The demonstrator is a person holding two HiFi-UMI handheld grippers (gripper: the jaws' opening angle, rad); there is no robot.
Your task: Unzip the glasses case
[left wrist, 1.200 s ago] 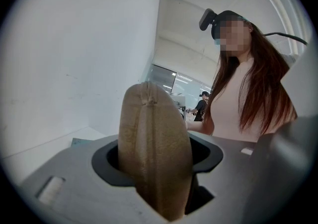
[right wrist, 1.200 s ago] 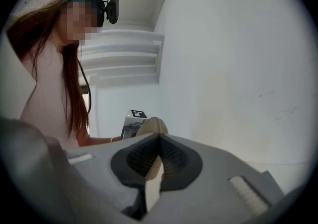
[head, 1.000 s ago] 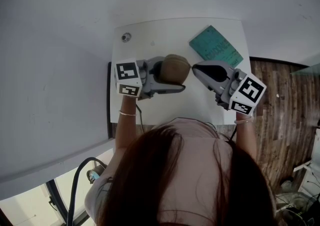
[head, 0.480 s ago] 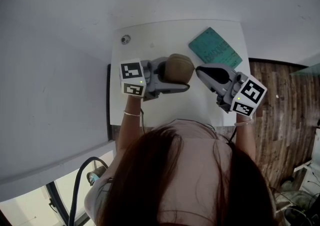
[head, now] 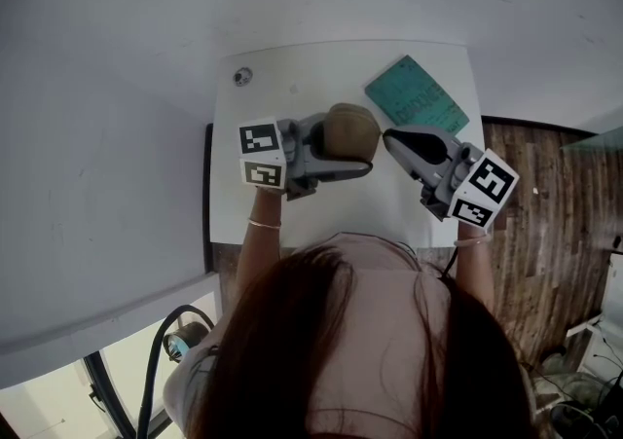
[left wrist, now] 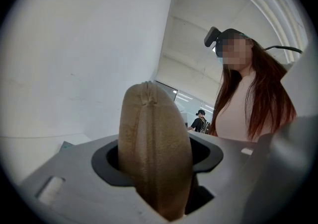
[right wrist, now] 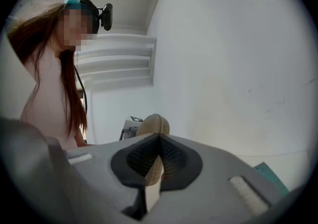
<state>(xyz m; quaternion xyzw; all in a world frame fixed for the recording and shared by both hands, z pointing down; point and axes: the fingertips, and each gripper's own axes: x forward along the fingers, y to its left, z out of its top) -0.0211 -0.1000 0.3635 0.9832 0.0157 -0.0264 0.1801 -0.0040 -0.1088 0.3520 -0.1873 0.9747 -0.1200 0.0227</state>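
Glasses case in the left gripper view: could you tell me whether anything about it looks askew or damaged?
Nothing stands out. The tan fabric glasses case sits squarely clamped in the left gripper, its zip seam closed and intact along the visible edge.

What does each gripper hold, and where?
Left gripper clamps the glasses case by its broad sides. Right gripper pinches a thin tan piece, seemingly the zipper pull, at its end.

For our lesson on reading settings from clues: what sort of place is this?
Probably an indoor workroom or lab: a small white table, plain white walls, a wood-plank floor and a loose black cable.
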